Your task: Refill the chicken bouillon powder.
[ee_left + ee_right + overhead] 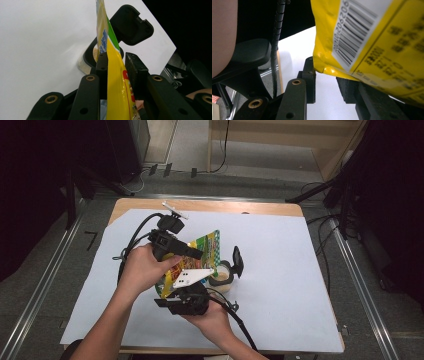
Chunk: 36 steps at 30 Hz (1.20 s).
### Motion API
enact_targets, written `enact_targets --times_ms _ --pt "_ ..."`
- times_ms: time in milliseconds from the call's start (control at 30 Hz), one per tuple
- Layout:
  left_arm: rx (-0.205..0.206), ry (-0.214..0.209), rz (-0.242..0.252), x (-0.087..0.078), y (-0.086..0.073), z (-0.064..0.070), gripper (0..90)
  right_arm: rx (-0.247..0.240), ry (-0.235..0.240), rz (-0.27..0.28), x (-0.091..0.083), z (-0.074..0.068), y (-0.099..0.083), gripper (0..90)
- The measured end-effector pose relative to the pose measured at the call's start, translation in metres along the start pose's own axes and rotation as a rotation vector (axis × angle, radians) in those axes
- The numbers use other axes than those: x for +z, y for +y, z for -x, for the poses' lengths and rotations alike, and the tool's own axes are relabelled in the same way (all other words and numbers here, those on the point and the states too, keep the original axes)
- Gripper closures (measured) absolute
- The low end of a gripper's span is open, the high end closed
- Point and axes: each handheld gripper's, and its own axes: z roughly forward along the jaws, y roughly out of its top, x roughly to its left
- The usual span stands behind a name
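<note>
A yellow and green snack bag (207, 245) is held tilted above a small round jar (222, 277) whose black flip lid (238, 261) stands open. My left gripper (198, 254) is shut on the bag's upper part. In the left gripper view, the jaws of the left gripper (116, 62) pinch the bag (116, 77), and the jar (87, 57) and its lid (131, 25) lie just beyond. My right gripper (178, 291) is under the bag's lower end. In the right gripper view, the right gripper (325, 75) is open, with the barcode corner of the bag (367, 37) lying against the right jaw.
A large white sheet (280, 270) covers the wooden table (270, 209). Both hands and their cables crowd the middle left of the table. Metal rails run along the floor on both sides, and dark stands flank the table.
</note>
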Motion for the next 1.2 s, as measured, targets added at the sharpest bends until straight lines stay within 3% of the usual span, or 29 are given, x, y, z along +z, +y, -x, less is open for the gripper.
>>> enact_targets --times_ms 1200 --pt "0.002 0.001 -0.004 0.0022 0.001 -0.0017 72.8 -0.012 -0.005 -0.009 -0.0015 0.0002 0.0008 71.2"
